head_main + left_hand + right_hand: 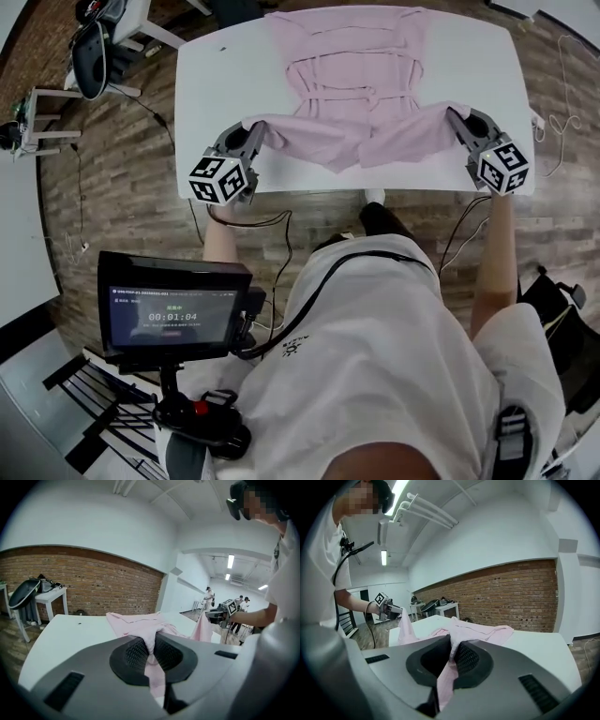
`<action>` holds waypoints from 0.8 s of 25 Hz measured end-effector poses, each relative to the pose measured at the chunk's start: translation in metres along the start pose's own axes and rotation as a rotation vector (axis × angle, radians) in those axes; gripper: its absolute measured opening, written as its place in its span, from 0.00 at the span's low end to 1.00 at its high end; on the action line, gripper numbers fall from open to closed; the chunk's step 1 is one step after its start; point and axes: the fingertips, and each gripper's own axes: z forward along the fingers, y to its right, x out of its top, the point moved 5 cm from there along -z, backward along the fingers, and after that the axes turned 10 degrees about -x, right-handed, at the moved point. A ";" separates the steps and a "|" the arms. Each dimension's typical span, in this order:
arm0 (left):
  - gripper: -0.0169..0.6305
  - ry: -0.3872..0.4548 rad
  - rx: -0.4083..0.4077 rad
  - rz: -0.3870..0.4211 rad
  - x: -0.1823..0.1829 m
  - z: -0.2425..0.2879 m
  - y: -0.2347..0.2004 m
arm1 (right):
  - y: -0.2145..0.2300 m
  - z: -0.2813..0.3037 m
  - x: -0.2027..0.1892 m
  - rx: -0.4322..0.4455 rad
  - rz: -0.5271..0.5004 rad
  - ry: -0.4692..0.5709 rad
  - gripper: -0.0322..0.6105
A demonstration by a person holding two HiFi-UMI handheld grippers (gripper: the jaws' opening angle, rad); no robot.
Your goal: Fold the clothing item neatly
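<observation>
- Pink garment (352,94), head view: it is spread on the white table (216,84), far part flat, near edge lifted off the top at two ends (sleeve or hem corner, can't tell).
- Head view, my left gripper (251,131) is clamped on the near-left end and my right gripper (461,120) on the near-right end. Both are by the table's near edge, well apart, and the cloth sags in a V between them.
- Left gripper view: the jaws of the left gripper (151,653) are all but closed, with a bunched strip of the pink garment (136,620) pinched between the ribbed pads and a tail hanging out below. The rest trails onto the table (70,630). The right gripper (225,611) shows across the way, cloth rising to it.
- Right gripper view: same story. The right gripper (451,660) is nearly closed on a fold of the garment (483,632), and the fabric runs from the pads out over the table (534,644). The left gripper (391,611) is visible at left with a pink peak of cloth.
- Step in hand, my read: a two-corner fold, near edge being carried over the body.
- To do it well:
  - hold both ends level and move them together
  - take up the V sag so the edge is straight (not so taut it drags the flat layer)
  - line the edge up square with the far part before lowering
  - let go only once the cloth rests flat
</observation>
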 end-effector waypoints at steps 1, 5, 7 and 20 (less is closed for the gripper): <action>0.05 -0.010 0.014 -0.023 -0.001 0.006 -0.009 | 0.006 0.010 -0.002 0.012 0.002 -0.012 0.06; 0.05 -0.068 0.070 -0.065 -0.001 0.038 -0.045 | 0.034 0.053 -0.013 0.035 -0.004 -0.061 0.06; 0.05 -0.095 0.101 -0.081 -0.002 0.051 -0.058 | 0.046 0.071 -0.020 0.051 0.007 -0.086 0.06; 0.05 -0.278 0.259 -0.166 -0.038 0.110 -0.133 | 0.090 0.141 -0.062 0.111 0.041 -0.258 0.06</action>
